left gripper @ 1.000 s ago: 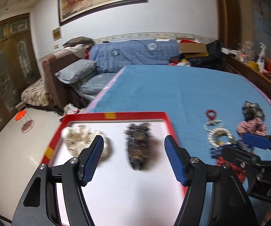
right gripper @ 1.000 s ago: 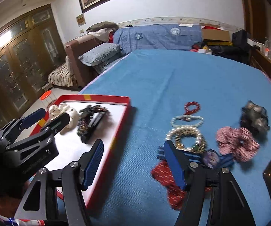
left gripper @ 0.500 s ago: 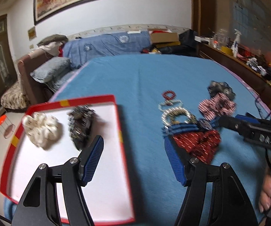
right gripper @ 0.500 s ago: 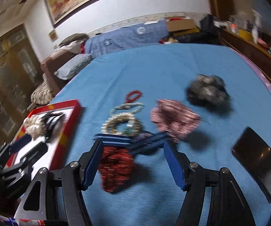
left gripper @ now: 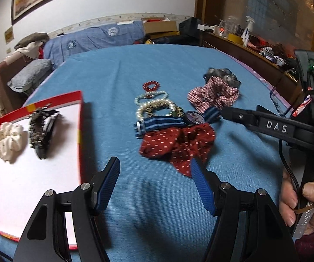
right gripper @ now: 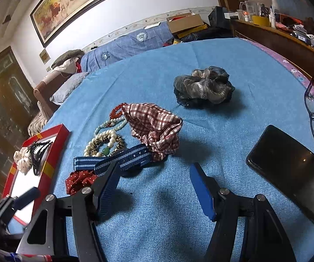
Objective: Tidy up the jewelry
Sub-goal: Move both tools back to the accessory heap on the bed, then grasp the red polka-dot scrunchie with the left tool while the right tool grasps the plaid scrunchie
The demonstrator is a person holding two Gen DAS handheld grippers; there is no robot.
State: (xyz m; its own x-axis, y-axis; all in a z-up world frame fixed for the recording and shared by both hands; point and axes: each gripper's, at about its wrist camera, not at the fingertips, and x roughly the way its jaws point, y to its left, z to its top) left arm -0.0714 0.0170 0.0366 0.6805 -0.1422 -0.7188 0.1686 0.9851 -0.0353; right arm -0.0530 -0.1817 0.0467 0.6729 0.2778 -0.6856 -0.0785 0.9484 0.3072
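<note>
Blue bedspread (left gripper: 157,65): both left gripper (left gripper: 154,183) and right gripper (right gripper: 154,187) spread, holding nothing; loose pile of striped watch strap (right gripper: 122,160), bead bracelets (left gripper: 154,107) and scrunchies lies beside red tray (left gripper: 81,118); best lift one piece at a time, clear of tangles.

You're in a home bedroom. Blue-covered bed (left gripper: 157,65), pillow (left gripper: 29,76), framed horse painting (right gripper: 74,2) on the wall, glass-door wooden wardrobe (right gripper: 2,100).
</note>
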